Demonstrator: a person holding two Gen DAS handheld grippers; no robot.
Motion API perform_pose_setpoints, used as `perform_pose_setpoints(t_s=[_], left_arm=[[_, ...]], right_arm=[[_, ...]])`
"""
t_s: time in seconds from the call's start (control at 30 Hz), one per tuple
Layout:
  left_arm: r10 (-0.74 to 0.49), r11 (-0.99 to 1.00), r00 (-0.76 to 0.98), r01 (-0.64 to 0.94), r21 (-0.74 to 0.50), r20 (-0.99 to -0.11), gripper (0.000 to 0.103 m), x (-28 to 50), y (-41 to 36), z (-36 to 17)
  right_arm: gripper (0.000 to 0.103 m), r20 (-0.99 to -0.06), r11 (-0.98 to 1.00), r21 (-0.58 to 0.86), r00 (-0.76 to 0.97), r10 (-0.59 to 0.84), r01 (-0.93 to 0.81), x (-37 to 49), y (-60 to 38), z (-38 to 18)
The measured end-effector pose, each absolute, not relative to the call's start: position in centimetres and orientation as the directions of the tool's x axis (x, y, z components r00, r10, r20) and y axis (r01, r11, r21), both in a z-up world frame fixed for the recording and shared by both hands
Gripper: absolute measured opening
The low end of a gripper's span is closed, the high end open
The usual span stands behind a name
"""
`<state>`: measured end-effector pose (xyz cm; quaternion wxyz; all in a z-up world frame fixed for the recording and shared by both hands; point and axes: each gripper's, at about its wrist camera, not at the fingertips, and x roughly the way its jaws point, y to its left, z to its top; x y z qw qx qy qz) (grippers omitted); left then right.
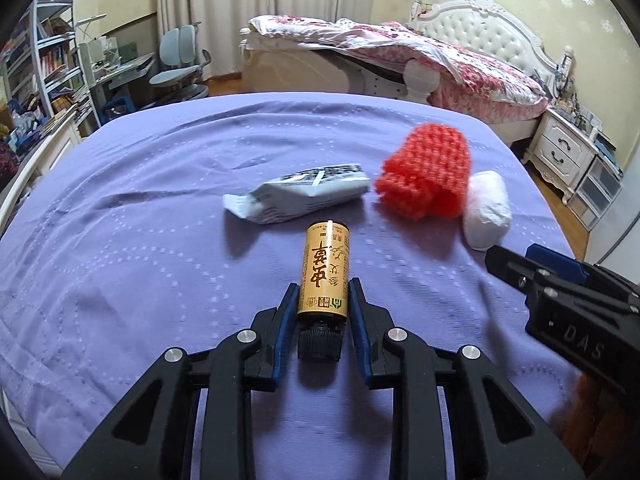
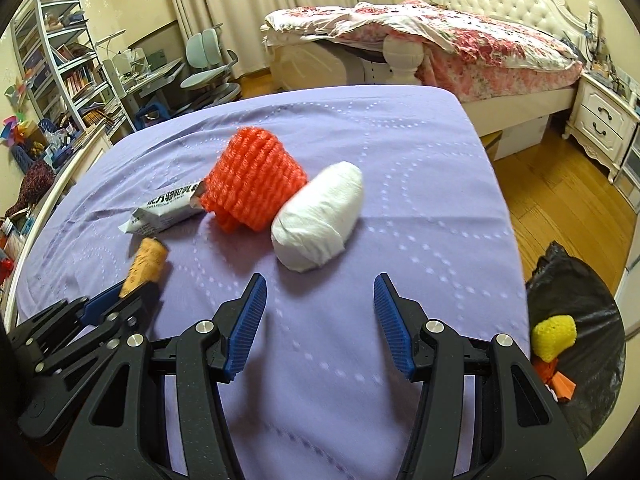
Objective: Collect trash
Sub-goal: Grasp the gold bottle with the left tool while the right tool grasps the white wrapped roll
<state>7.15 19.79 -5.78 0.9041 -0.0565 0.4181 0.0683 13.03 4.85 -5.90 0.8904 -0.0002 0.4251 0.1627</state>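
My left gripper (image 1: 324,286) is shut on a small bottle (image 1: 326,264) with a gold label and a black cap, which lies lengthwise between the pads just above the purple bedspread (image 1: 140,240). Beyond it lie a grey-white wrapper (image 1: 300,196), a red foam net (image 1: 424,168) and a white wad of paper (image 1: 486,210). My right gripper (image 2: 320,284) stands open over the bedspread (image 2: 420,200), nothing between its fingers, with the white wad (image 2: 320,216) just ahead. The red net (image 2: 252,180), wrapper (image 2: 168,208) and held bottle (image 2: 146,264) are to its left.
A black trash bag (image 2: 580,320) stands open off the bed's right edge, holding a yellow foam piece (image 2: 554,336) and something orange. Wooden floor, a nightstand (image 2: 600,124) and a second bed (image 2: 460,40) lie beyond. Shelves and a desk chair (image 1: 180,60) are at the left.
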Motion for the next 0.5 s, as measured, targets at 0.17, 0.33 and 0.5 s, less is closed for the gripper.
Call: perform_pose_setpoints(t_s=[0.17, 0.33, 0.5], left_arm=[[0.103, 0.977, 0.641, -0.210, -0.045, -0.761, 0.028, 7.1, 21.7, -5.7], [0.116, 0.970, 0.640, -0.238, -0.051, -0.760, 0.028, 7.2, 23.1, -5.7], [0.112, 0.966, 0.640, -0.248, -0.067, -0.760, 0.028, 7.5, 23.8, -5.8]], right_arm=[[0.055, -0.764, 0.953, 0.124, 0.586, 0.269, -0.275, 14.1, 6.0, -6.2], [0.055, -0.766, 0.959, 0.118, 0.592, 0.252, -0.256, 15.0, 6.3, -6.2], [0.055, -0.766, 0.964, 0.109, 0.597, 0.238, -0.243, 15.9, 6.5, -6.3]])
